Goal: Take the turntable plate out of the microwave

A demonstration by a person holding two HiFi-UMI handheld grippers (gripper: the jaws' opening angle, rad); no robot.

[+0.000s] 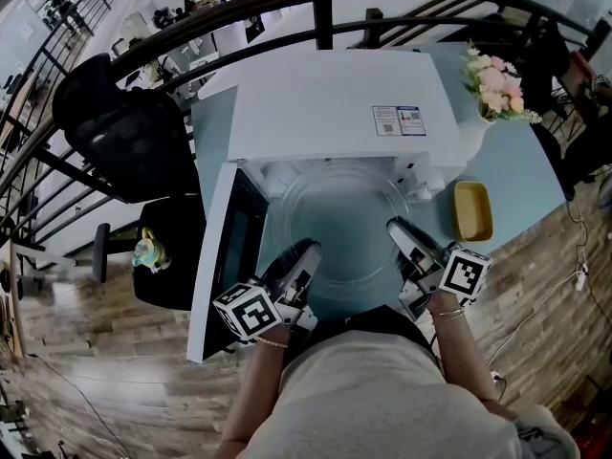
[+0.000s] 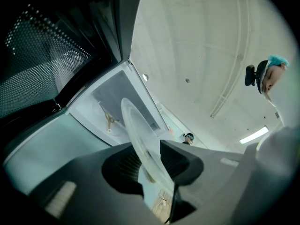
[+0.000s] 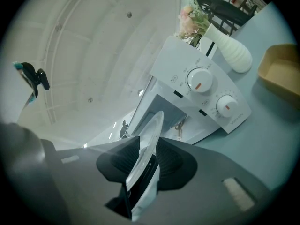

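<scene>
Plate [image 1: 346, 226] of clear glass was held between the two grippers. Its rim was clamped on one side by the left gripper [image 1: 306, 252] and on the other by the right gripper [image 1: 399, 229]. Beyond their jaws the open microwave [image 1: 335, 103] was seen.

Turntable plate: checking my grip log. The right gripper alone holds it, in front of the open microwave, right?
Not alone: the left gripper view shows the left gripper also shut on the rim of the turntable plate. With the right gripper, it holds the plate in front of the open microwave.
</scene>
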